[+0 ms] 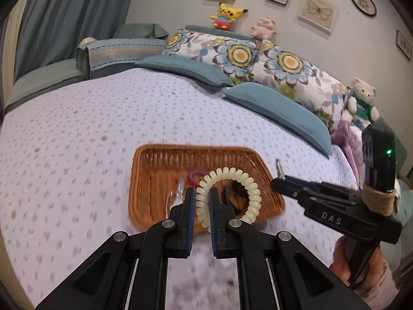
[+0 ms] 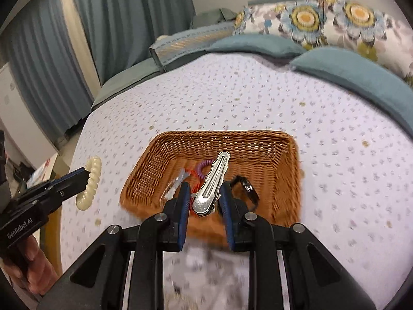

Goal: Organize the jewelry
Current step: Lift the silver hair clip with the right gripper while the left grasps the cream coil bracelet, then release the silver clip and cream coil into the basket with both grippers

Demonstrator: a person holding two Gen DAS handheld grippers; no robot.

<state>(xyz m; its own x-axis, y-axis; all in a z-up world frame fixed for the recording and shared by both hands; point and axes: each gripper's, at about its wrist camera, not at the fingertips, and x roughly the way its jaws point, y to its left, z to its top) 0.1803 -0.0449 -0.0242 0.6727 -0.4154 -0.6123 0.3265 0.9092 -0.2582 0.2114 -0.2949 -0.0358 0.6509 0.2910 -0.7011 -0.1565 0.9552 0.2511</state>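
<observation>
A brown wicker basket (image 1: 160,170) (image 2: 258,144) lies on the dotted white bedspread. My left gripper (image 1: 202,193) is shut on a cream spiral hair tie (image 1: 251,193) and holds it above the basket's near edge; it also shows at the left of the right wrist view (image 2: 90,180). My right gripper (image 2: 204,188) is shut on a silver hair clip (image 2: 213,180), held over the basket's near side; it enters the left wrist view from the right (image 1: 280,178). In the basket lie a purple spiral tie (image 2: 204,164), a red piece, a clear item and a dark clip (image 2: 249,188).
Blue cushions (image 1: 278,113) and floral pillows (image 1: 258,59) line the bed's far side, with a teddy bear (image 1: 362,100) at the right. Blue curtains (image 2: 116,25) hang at the left. The bed's edge (image 2: 74,155) drops to the floor left of the basket.
</observation>
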